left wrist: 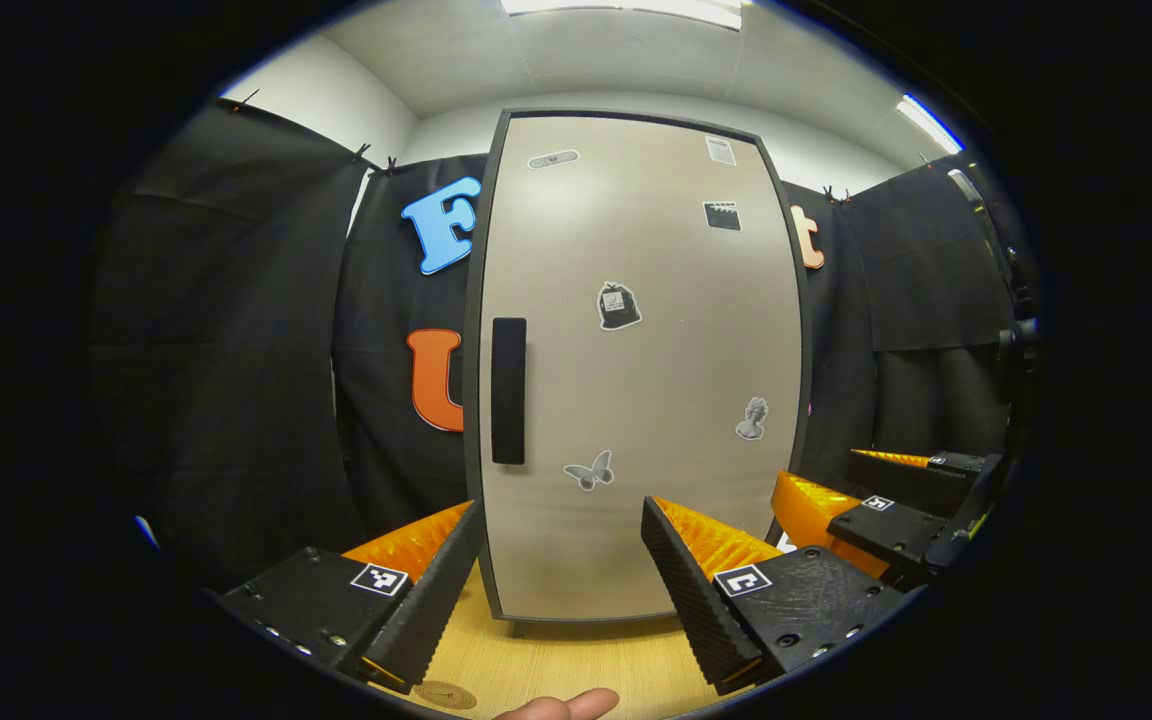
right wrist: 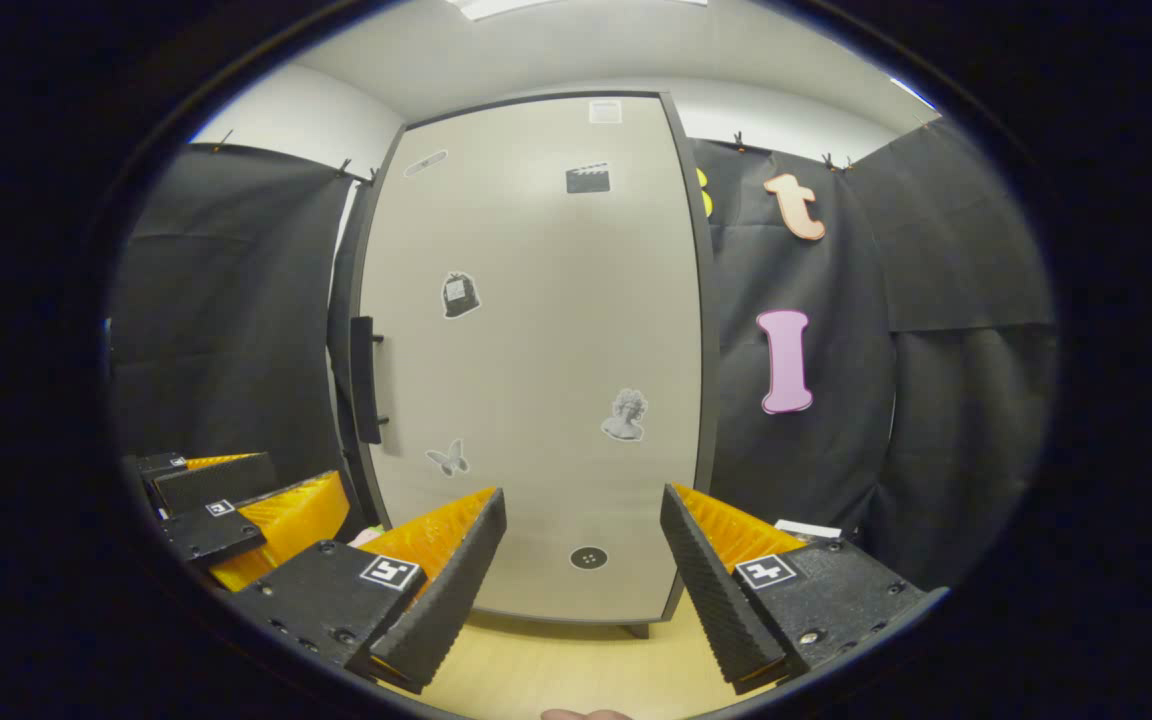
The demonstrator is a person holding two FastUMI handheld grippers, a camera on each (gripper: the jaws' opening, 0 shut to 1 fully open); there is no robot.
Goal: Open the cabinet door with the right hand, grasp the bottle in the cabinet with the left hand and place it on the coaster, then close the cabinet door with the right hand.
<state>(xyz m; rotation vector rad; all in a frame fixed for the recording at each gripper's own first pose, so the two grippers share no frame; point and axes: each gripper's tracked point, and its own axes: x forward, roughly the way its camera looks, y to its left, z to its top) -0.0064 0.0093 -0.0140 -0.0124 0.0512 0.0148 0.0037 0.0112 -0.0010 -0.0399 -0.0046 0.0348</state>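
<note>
Facing the cabinet door (left wrist: 636,370), both grippers hover above the wooden bench (left wrist: 556,665) with nothing held. The door is a tall beige panel in a dark frame, standing shut, so the bottle inside cannot be seen. A dark vertical handle (left wrist: 508,390) sits on the door's left edge at about mid height; in the right gripper view the same handle (right wrist: 366,380) stands off the panel on two short posts. Several small stickers are scattered over the panel (a butterfly (left wrist: 589,470) low down, a bust (left wrist: 752,418) toward the right side).

In the left gripper view, the left gripper (left wrist: 561,565) has its two fingers spread wide apart, with the lower part of the door showing between them. The right gripper (left wrist: 886,500) appears farther off at the lower right of that view, near the door's right edge; its fingers also stand apart.

In the right gripper view, the right gripper (right wrist: 581,555) is likewise wide open and empty, aimed at the lower middle of the door. The left gripper (right wrist: 236,500) appears at the lower left of that view, below and to the left of the handle.

A round brown disc, apparently the coaster (left wrist: 444,694), lies on the bench at the bottom edge of the left gripper view, just beside a fingertip (left wrist: 576,705) of the person's hand.
</note>
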